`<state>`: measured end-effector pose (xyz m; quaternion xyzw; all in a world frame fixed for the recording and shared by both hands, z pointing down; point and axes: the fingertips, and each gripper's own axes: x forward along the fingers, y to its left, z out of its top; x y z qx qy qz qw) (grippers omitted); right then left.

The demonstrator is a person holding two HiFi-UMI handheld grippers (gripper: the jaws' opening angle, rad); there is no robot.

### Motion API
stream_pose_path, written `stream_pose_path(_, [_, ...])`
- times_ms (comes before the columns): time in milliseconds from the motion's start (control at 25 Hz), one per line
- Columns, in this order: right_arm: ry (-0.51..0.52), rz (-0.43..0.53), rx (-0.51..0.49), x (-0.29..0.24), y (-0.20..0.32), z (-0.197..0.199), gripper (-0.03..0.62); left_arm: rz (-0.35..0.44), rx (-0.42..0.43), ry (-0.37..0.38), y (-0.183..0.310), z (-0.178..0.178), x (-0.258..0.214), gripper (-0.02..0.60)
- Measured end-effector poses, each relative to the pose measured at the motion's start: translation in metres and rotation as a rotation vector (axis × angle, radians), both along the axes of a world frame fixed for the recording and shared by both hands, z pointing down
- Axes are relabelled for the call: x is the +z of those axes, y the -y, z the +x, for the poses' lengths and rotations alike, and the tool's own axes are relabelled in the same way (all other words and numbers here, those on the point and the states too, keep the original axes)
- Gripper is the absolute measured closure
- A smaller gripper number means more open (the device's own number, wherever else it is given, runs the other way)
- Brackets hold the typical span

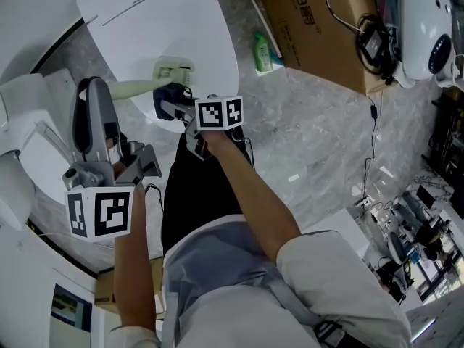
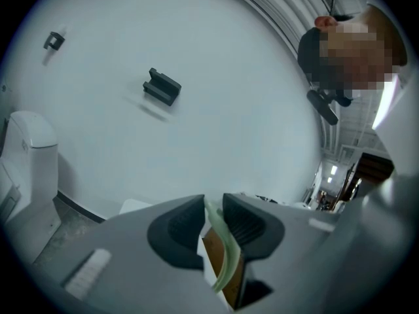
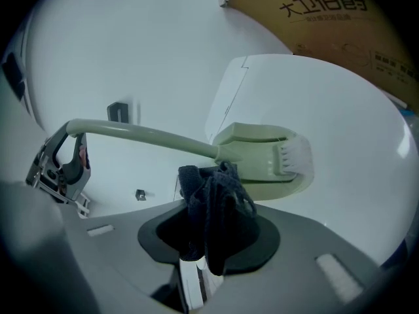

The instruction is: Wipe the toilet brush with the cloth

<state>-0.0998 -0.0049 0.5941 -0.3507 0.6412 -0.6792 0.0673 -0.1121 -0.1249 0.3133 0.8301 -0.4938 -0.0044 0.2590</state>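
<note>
The cloth (image 3: 208,205) clamped in the right gripper (image 3: 208,244) overlaps the toilet brush (image 3: 262,154)'s neck.

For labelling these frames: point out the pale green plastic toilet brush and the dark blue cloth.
Pale green plastic toilet brush (image 3: 254,153), right gripper view, on the flat head beside the bristles.
Dark blue cloth (image 3: 211,207), right gripper view, on its bunched folds.
</note>
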Motion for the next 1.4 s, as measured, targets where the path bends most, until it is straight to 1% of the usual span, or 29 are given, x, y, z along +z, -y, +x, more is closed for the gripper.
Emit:
stream_pose_path(640, [0.047, 0.008, 0.008, -0.001, -0.015, 0.022, 0.482, 0.002, 0.000, -0.003, -0.001, 0.000, 0.000, 0.581])
stream_pose_path(800, [0.044, 0.012, 0.002, 0.000, -0.017, 0.028, 0.482, 0.003, -0.002, -0.003, 0.000, 0.000, 0.000, 0.581])
stream_pose_path(1000, [0.061, 0.018, 0.035, -0.002, -0.015, 0.036, 0.482, 0.003, -0.010, -0.002, -0.002, 0.000, 0.000, 0.581])
stream_pose_path(1160, [0.056, 0.028, 0.073, -0.001, -0.008, 0.046, 0.482, 0.001, -0.018, -0.001, -0.002, 0.000, 0.000, 0.581])
stream_pose_path(1400, [0.049, 0.013, 0.076, 0.009, -0.008, 0.050, 0.482, 0.007, -0.025, 0.000, -0.004, -0.001, 0.000, 0.581])
